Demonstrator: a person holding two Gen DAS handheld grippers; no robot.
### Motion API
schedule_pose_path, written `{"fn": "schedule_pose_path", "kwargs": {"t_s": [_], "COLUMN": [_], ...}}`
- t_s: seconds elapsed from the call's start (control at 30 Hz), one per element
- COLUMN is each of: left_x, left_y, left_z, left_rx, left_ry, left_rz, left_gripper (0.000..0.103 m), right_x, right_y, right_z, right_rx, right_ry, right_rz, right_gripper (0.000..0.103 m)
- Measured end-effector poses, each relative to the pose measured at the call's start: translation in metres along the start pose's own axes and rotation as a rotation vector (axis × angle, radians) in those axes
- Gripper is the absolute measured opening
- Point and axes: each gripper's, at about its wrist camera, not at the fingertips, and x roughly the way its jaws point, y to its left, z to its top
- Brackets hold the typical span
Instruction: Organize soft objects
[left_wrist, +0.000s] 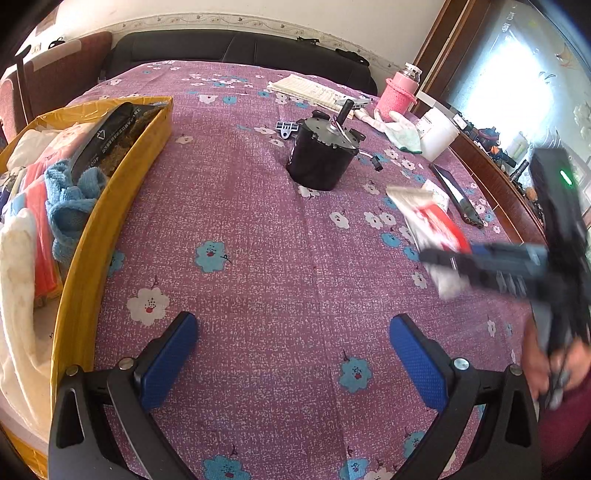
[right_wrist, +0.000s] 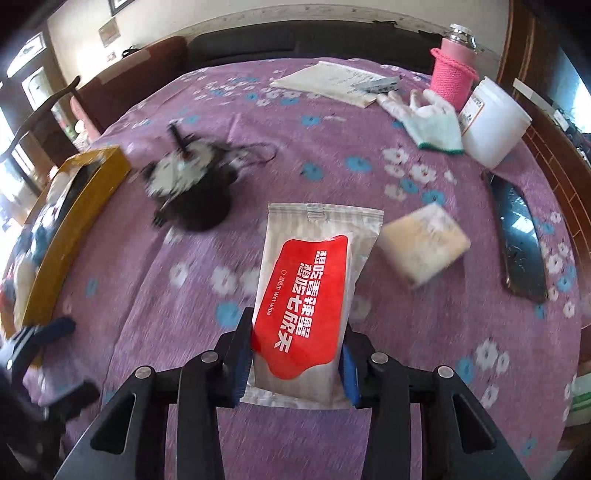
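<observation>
My right gripper (right_wrist: 295, 350) is shut on a wet wipe pack (right_wrist: 310, 288), white with a red label, held above the purple flowered cloth. The same pack (left_wrist: 428, 225) and the right gripper (left_wrist: 443, 258) show blurred at the right of the left wrist view. My left gripper (left_wrist: 293, 354) is open and empty, low over the cloth. A yellow box (left_wrist: 110, 221) at the left holds soft things: a blue towel (left_wrist: 70, 206), white cloth and an orange item. The box also shows in the right wrist view (right_wrist: 74, 206). A white glove (right_wrist: 432, 118) lies at the far right.
A black motor (left_wrist: 321, 155) stands mid-table. A pink-sleeved bottle (left_wrist: 399, 92), a white jar (left_wrist: 439, 133), papers (left_wrist: 314, 90), a dark phone (right_wrist: 521, 236) and a small cream packet (right_wrist: 424, 243) lie toward the right. A dark sofa lies behind.
</observation>
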Motion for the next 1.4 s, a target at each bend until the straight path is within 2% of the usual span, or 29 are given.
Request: {"fn": "schedule_pose_path", "kwargs": {"t_s": [0.07, 0.13, 0.17, 0.2, 0.27, 0.3, 0.4, 0.47, 0.53, 0.63, 0.77, 0.87, 0.93, 0.97, 1.07, 1.2, 1.3, 1.33, 1.4], "left_x": [0.001, 0.001, 0.001, 0.001, 0.002, 0.002, 0.003, 0.002, 0.003, 0.003, 0.004, 0.011, 0.017, 0.02, 0.017, 0.002, -0.008, -0.007, 0.0], "left_y": [0.0, -0.001, -0.001, -0.002, -0.003, -0.003, -0.003, -0.003, -0.003, -0.003, -0.005, -0.019, -0.03, -0.036, -0.038, -0.041, -0.057, -0.064, -0.079], "left_z": [0.0, 0.0, 0.0, 0.0, 0.001, 0.0, 0.0, 0.0, 0.0, 0.0, 0.0, 0.0, -0.002, -0.004, -0.006, -0.002, 0.004, 0.006, 0.011], "left_rx": [0.003, 0.008, 0.01, 0.013, 0.015, 0.015, 0.016, 0.018, 0.019, 0.022, 0.033, 0.109, 0.176, 0.209, 0.21, 0.146, 0.145, 0.152, 0.165], "left_ry": [0.002, 0.004, 0.005, 0.007, 0.008, 0.007, 0.008, 0.008, 0.008, 0.01, 0.018, 0.063, 0.094, 0.108, 0.126, 0.124, 0.101, 0.103, 0.124], "left_rz": [0.004, 0.009, 0.012, 0.015, 0.019, 0.019, 0.021, 0.023, 0.024, 0.028, 0.04, 0.113, 0.18, 0.207, 0.18, 0.074, 0.014, 0.002, -0.013], "left_gripper": [0.103, 0.103, 0.103, 0.103, 0.103, 0.103, 0.103, 0.103, 0.103, 0.103, 0.103, 0.103, 0.103, 0.103, 0.103, 0.103, 0.103, 0.103, 0.103], "right_x": [-0.008, -0.013, -0.017, -0.022, -0.036, -0.041, -0.048, -0.043, -0.033, -0.009, 0.02, 0.036, 0.047, 0.047, 0.039, 0.023, 0.007, 0.002, -0.004], "right_y": [0.017, 0.03, 0.031, 0.029, 0.014, 0.002, -0.051, -0.089, -0.114, -0.132, -0.124, -0.115, -0.106, -0.104, -0.103, -0.11, -0.11, -0.109, -0.11], "right_z": [-0.022, -0.038, -0.042, -0.044, -0.041, -0.038, -0.022, -0.012, -0.001, 0.02, 0.055, 0.072, 0.078, 0.079, 0.069, 0.038, 0.008, 0.0, -0.013], "right_rx": [-0.055, -0.098, -0.101, -0.096, -0.053, -0.011, 0.19, 0.331, 0.417, 0.481, 0.477, 0.466, 0.428, 0.414, 0.415, 0.394, 0.359, 0.345, 0.331], "right_ry": [0.005, 0.037, 0.033, 0.019, -0.044, -0.073, -0.14, -0.153, -0.148, -0.096, -0.057, -0.034, 0.003, -0.004, 0.0, 0.033, 0.05, 0.054, 0.063], "right_rz": [0.058, 0.163, 0.182, 0.193, 0.188, 0.166, 0.063, 0.006, -0.014, -0.039, -0.075, -0.13, -0.182, -0.199, -0.173, -0.173, -0.154, -0.153, -0.157], "right_gripper": [0.046, 0.057, 0.064, 0.066, 0.068, 0.074, 0.083, 0.083, 0.083, 0.083, 0.082, 0.082, 0.069, 0.067, 0.062, 0.062, 0.062, 0.062, 0.07]}}
